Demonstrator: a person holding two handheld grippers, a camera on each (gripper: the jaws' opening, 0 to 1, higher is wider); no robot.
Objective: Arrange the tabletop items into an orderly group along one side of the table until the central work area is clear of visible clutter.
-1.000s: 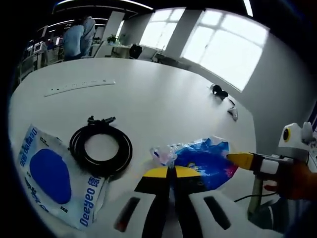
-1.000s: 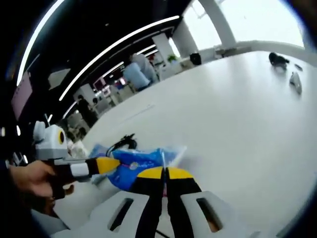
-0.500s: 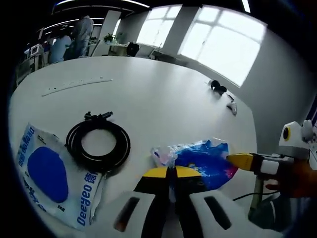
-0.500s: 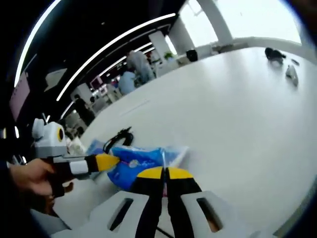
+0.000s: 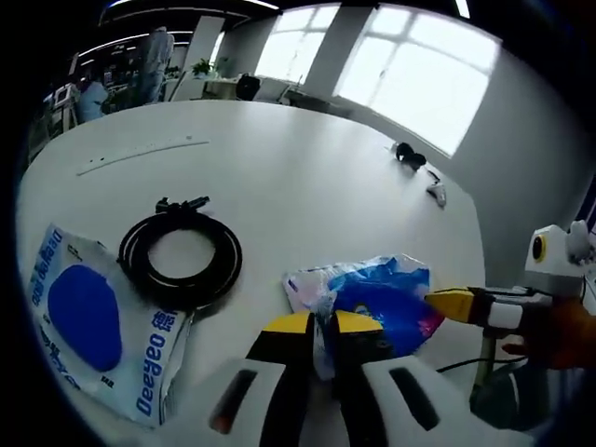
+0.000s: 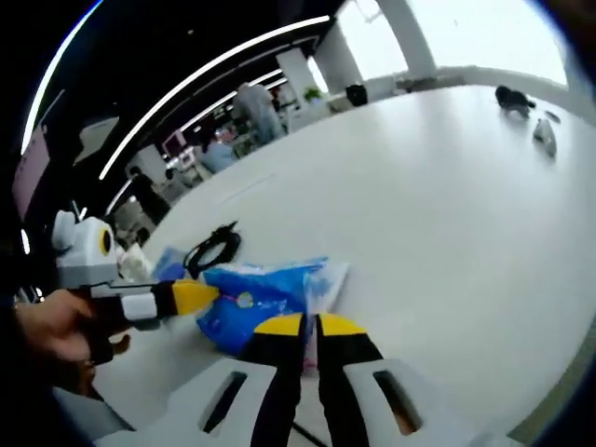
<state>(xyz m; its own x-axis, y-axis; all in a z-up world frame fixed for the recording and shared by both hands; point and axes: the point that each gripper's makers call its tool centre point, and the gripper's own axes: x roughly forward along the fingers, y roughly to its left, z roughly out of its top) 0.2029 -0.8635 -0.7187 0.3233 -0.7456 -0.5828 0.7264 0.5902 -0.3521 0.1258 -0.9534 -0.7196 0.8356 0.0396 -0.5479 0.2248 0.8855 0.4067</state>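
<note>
White worktop (image 5: 307, 177) ahead; my left gripper (image 5: 317, 323) pinches the crinkled blue plastic bag (image 5: 377, 296) at its thin edge. Right gripper (image 6: 308, 325) looks clenched just beside it. Light, floppy, slippery, I reckon.

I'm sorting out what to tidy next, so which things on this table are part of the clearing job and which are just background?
Job items:
blue plastic bag
coiled black cable
white and blue packet
long white strip
small dark items at the far edge

Background:
people, desks and windows beyond the table
</note>
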